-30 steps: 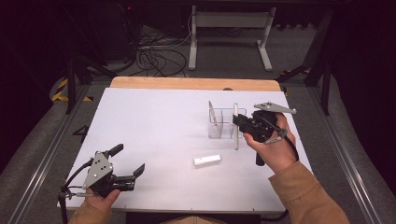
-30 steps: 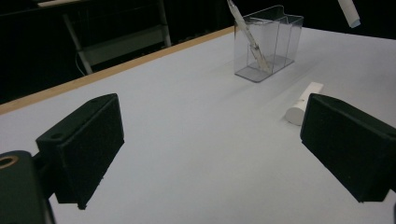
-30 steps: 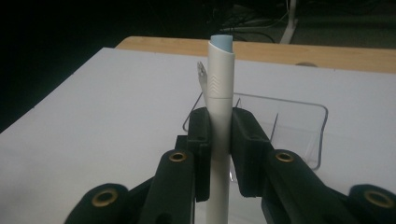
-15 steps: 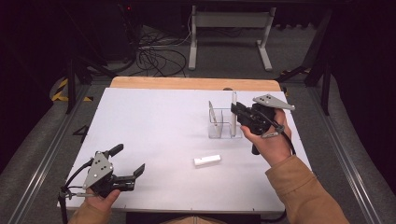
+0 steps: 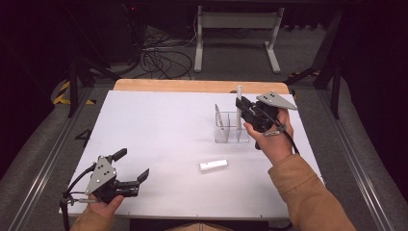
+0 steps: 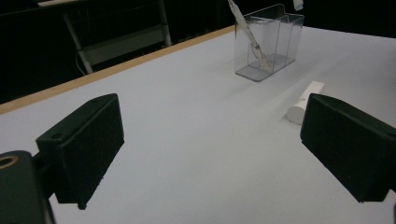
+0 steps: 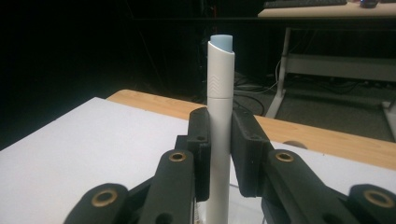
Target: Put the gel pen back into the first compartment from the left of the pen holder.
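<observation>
Right gripper (image 5: 240,107): jaws clamped on an upright white tube (image 7: 219,121), held above the clear bin (image 5: 231,129) at the table's (image 5: 159,125) far right | Left gripper (image 5: 130,168): jaws spread wide, holding nothing, at near-left corner | White cap (image 5: 213,166): lying flat near table centre, apart from both.

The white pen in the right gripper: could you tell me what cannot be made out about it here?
- Lower end of the pen: in the right gripper view the bottom edge and the right gripper cut it off.
- Whether its tip has entered the clear holder: in the high view the gripper and hand cover that spot.
- Its markings: too small to read.
</observation>
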Demonstrator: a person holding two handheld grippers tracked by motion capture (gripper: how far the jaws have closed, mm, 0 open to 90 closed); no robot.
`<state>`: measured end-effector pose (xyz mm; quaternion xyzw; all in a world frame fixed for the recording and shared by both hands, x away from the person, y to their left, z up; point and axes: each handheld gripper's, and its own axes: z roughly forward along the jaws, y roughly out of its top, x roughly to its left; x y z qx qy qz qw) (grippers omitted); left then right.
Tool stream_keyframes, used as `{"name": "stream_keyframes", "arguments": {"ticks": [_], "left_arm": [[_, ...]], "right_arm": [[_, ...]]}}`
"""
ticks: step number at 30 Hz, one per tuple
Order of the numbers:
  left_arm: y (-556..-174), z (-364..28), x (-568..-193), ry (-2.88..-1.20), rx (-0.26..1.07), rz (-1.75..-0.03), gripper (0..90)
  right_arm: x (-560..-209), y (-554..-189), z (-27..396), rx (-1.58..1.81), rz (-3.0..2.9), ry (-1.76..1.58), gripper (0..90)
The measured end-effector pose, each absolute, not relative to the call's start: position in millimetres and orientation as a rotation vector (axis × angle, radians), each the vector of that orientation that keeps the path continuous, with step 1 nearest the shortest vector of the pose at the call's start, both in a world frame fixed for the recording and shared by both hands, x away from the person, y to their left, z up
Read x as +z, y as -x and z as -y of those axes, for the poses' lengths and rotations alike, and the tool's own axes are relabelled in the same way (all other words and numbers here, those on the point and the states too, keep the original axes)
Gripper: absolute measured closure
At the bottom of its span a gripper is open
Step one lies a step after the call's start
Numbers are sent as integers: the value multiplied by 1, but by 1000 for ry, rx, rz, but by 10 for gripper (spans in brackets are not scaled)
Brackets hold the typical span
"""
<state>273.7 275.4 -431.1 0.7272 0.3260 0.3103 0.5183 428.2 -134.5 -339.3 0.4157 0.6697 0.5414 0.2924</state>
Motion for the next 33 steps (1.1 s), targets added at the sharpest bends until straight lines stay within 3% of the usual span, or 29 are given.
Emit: {"name": "stream_keyframes", "arguments": {"ticks": [26,33], "left_arm": [[-274,-276,-431,-1742,744,-783,67],[-274,-277,-431,-1740,742,-784,67]], "right_arm": [[-355,-461,128,1391,-1753,-1147,792],[-355,-461,130,1396,-1795,-1143,661]]}}
